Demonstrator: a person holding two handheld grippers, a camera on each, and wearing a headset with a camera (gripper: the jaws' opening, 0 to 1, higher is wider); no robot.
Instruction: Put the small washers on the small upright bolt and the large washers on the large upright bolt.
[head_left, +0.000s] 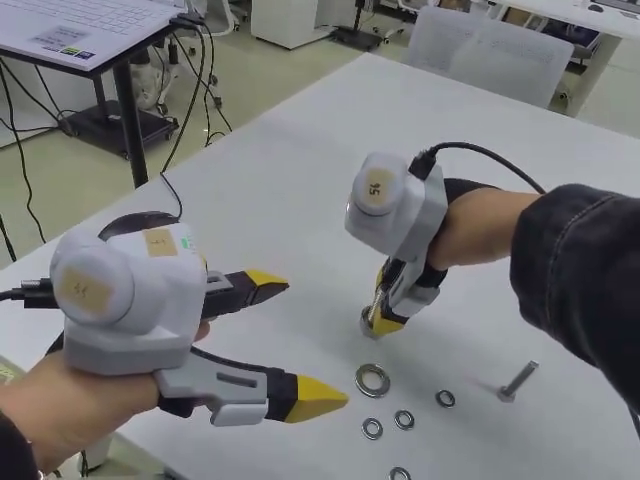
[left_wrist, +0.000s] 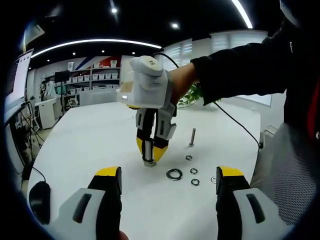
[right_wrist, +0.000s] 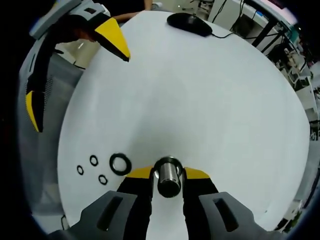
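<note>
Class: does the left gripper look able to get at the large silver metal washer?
Probably yes: the open left gripper has bare white table between it and the large silver metal washer; the right gripper hovers beyond.

Open-plan lab office here: white worktable (head_left: 300, 150), laptop (head_left: 90, 25) on a stand, trailing cables (head_left: 190, 90), shelves (left_wrist: 95, 77) of boxes, strip lights (left_wrist: 95, 42) overhead.

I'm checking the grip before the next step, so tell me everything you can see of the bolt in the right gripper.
The large bolt looks like shiny grey metal. It is clamped between the yellow tips of the right gripper, roughly upright with its wider head lowest. The head is at or just above the white table, and contact is unclear. The right gripper view sees it end-on as a round shaft. The large washer lies beside it, apart.
</note>
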